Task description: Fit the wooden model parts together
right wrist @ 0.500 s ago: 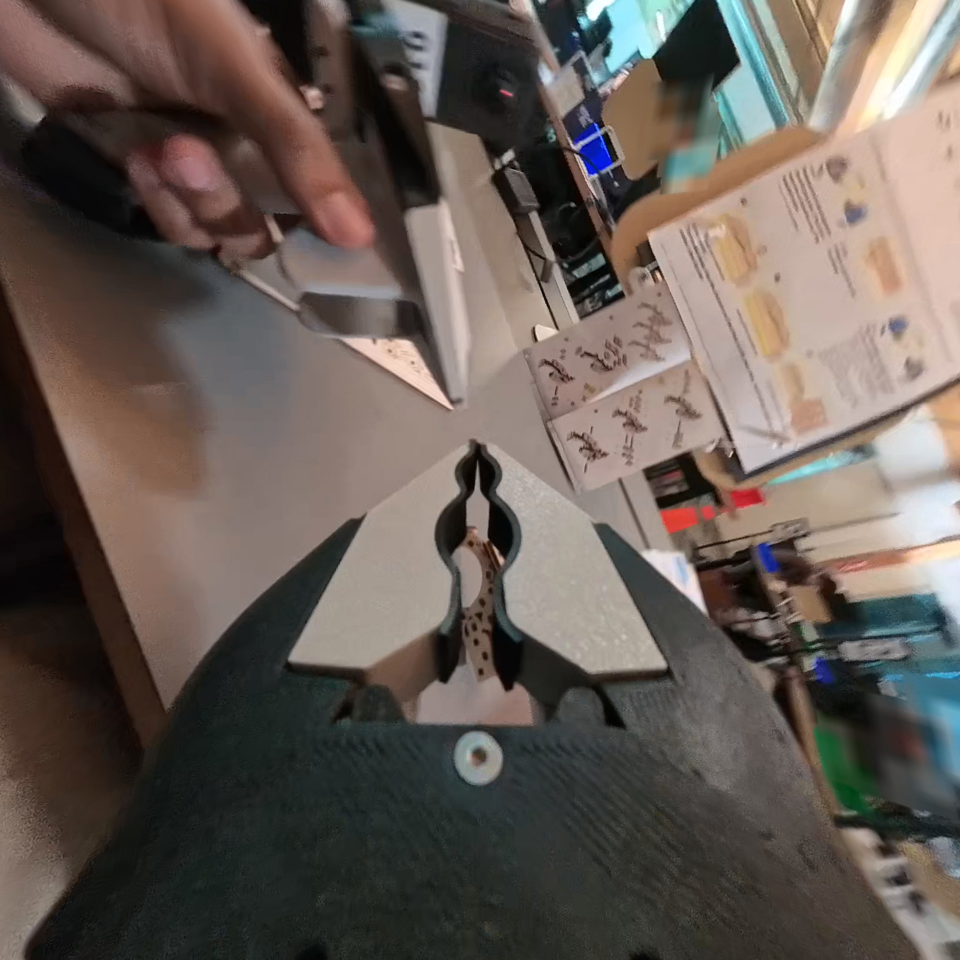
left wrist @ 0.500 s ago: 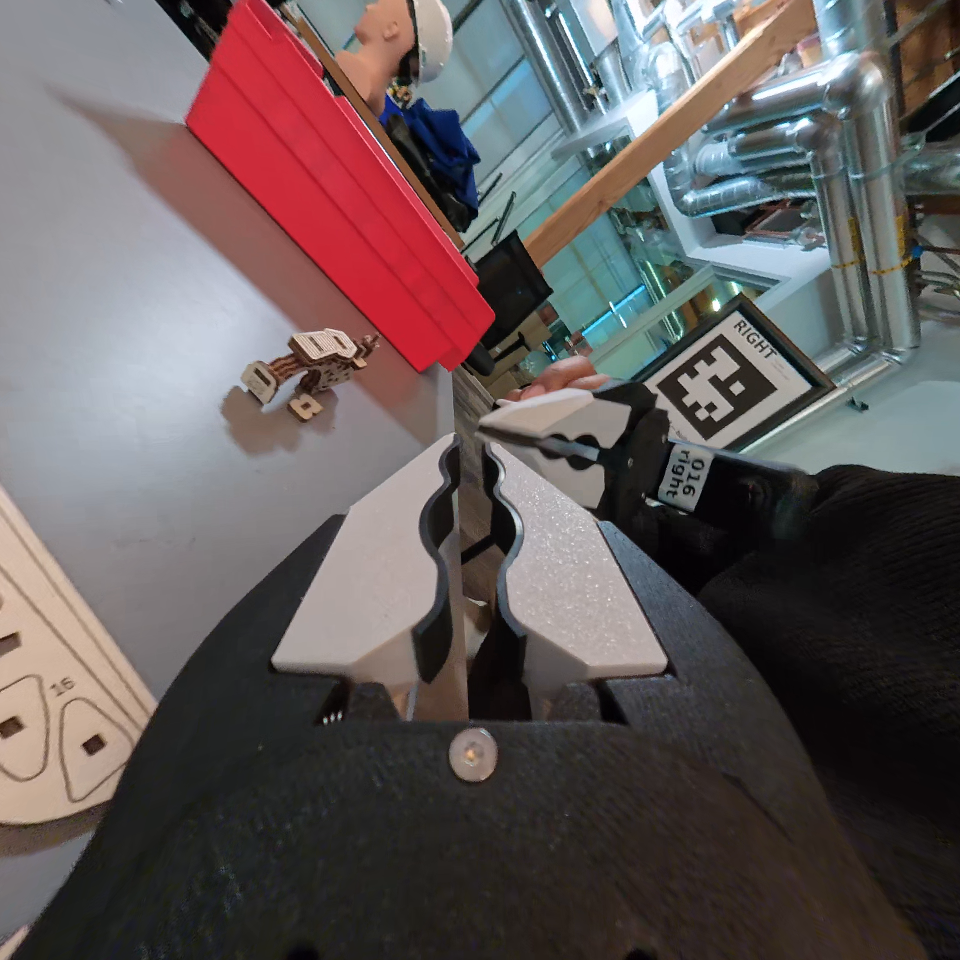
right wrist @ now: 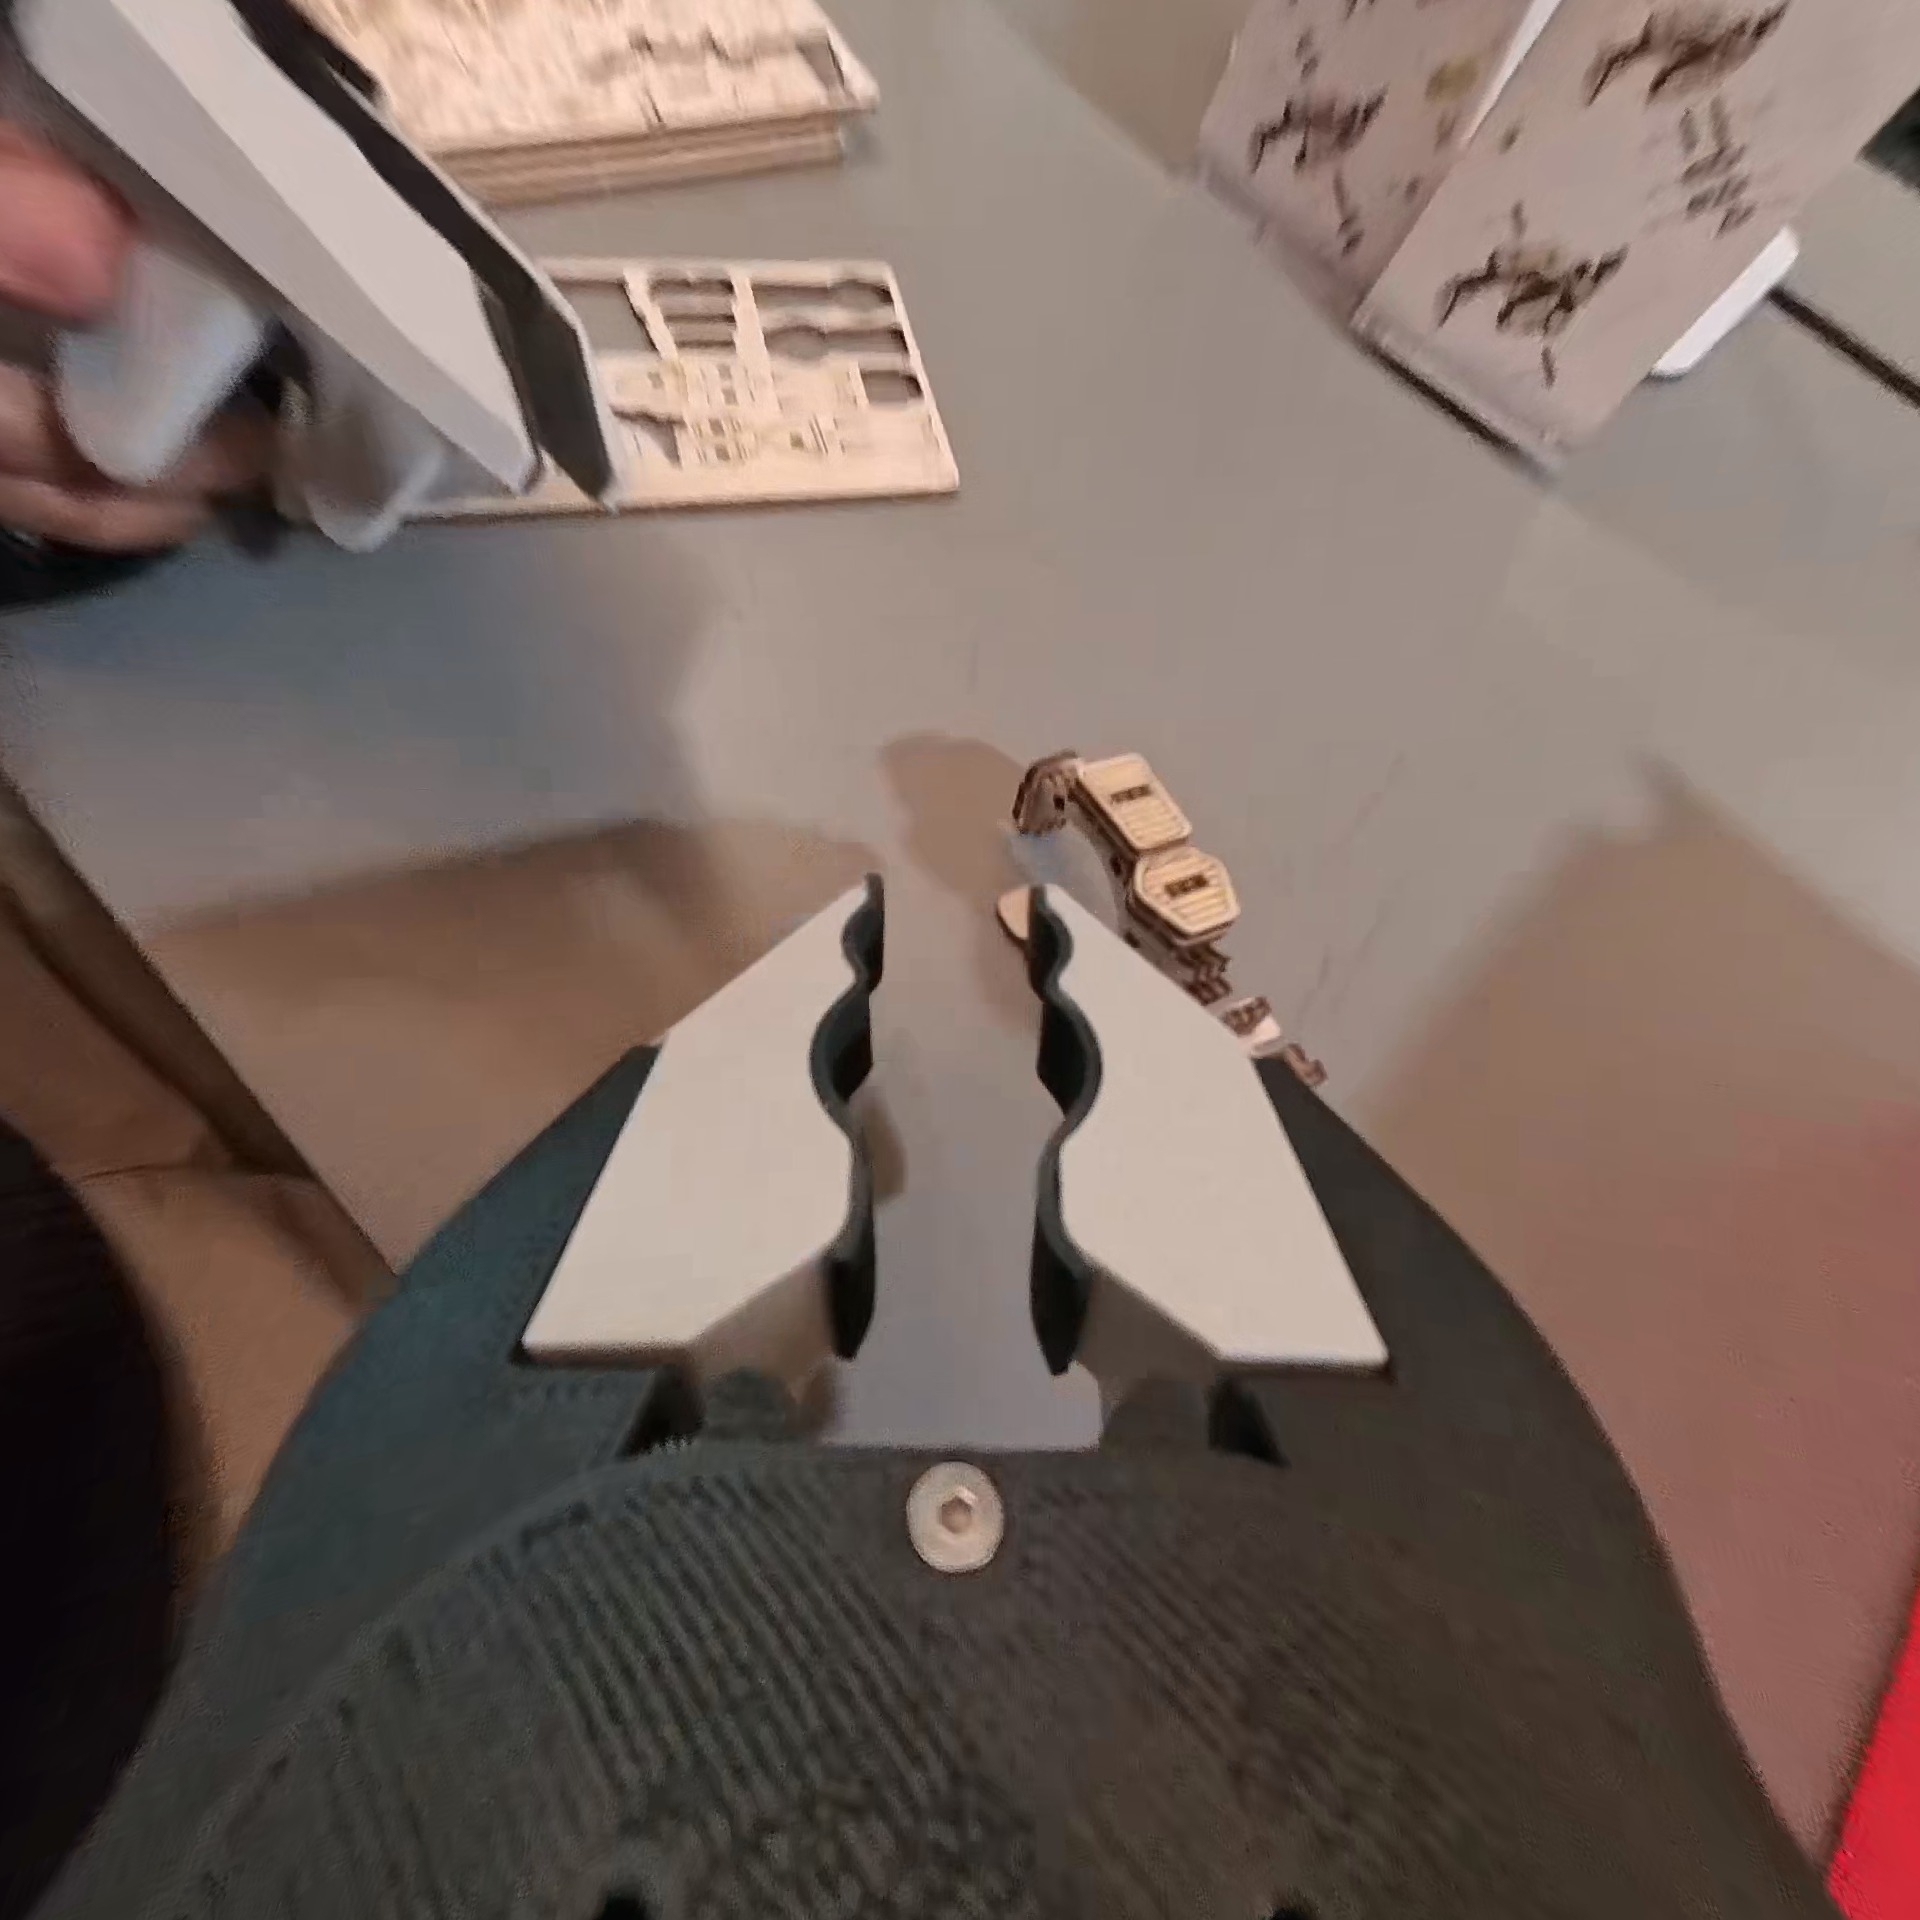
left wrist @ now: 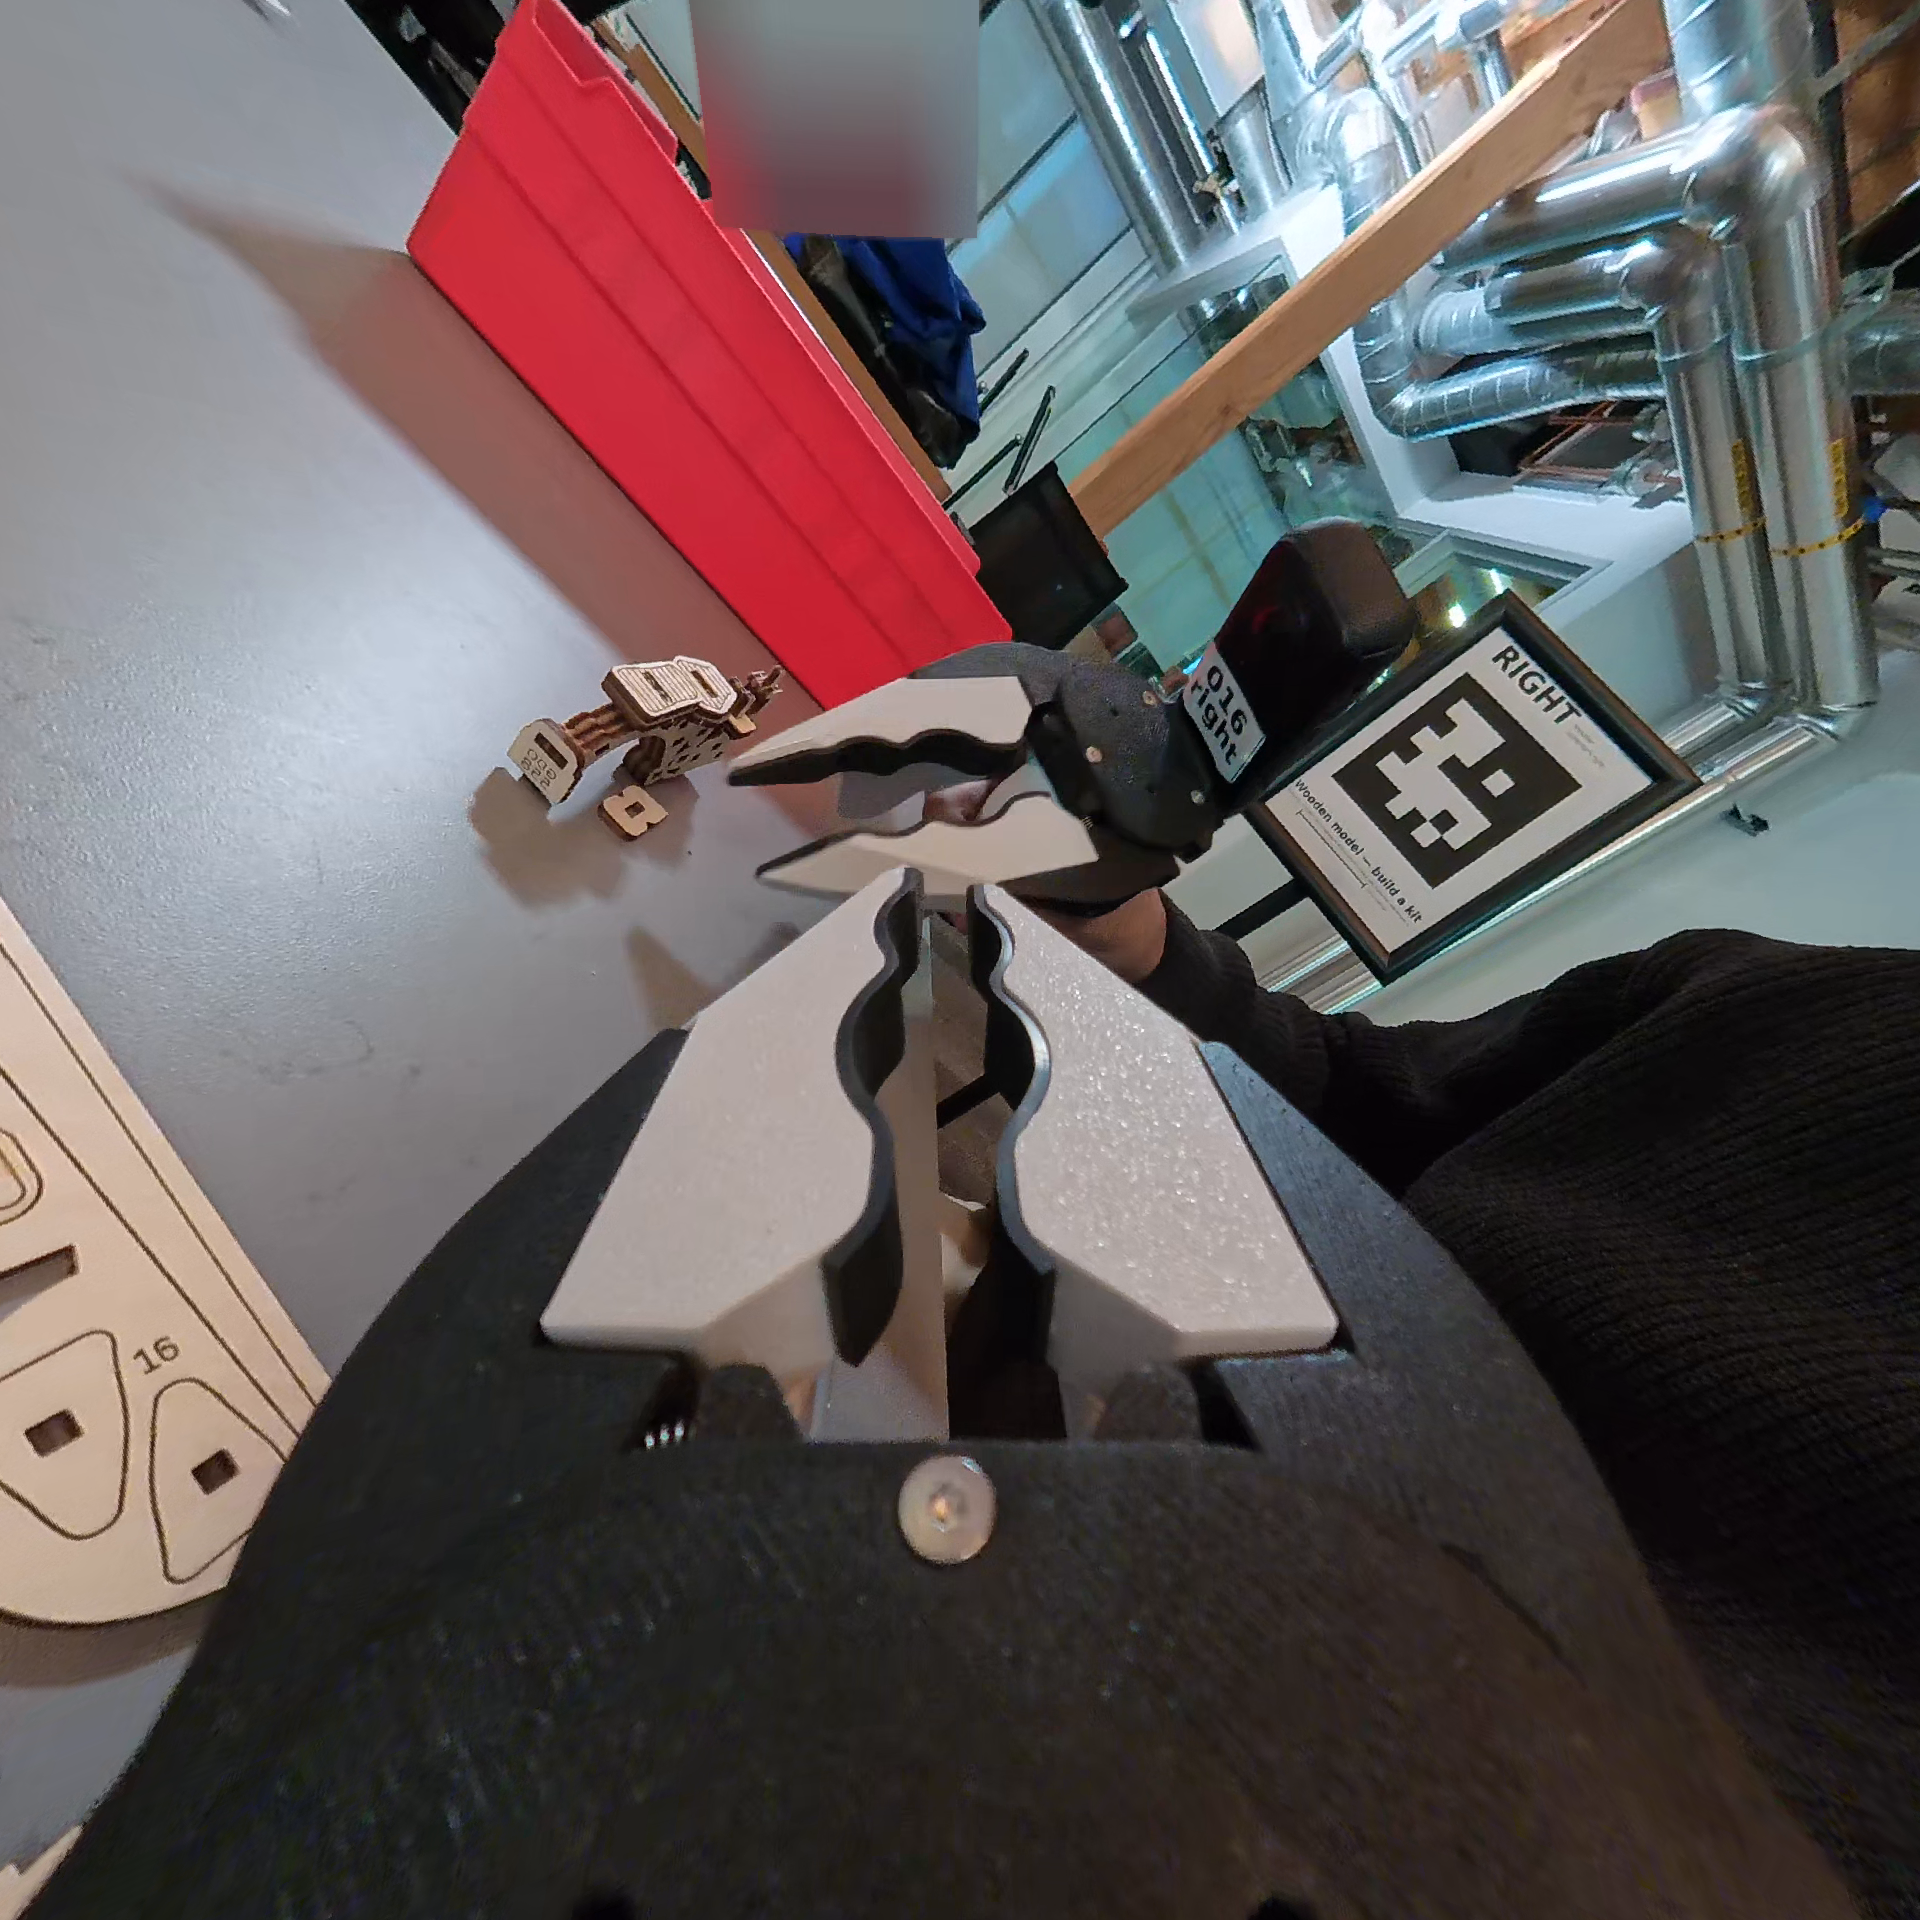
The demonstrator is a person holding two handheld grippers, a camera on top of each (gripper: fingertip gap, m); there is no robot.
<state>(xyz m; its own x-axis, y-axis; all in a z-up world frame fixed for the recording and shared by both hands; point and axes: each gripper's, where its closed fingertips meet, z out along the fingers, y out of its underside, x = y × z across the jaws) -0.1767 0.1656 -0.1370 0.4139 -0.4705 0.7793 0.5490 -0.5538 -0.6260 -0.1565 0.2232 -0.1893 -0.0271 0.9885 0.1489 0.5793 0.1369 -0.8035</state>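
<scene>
both claws hold nothing. the right claw is spread wide and hangs over the grey surface, its tips just short of the half-built wooden model, which lies on the surface near the red bin. a small loose piece sits just beside the model. the left claw is parted a little, well back from both. this looks like a reach for the model; next the right claw needs lowering around it and closing gently, since the thin wood looks fragile.
</scene>
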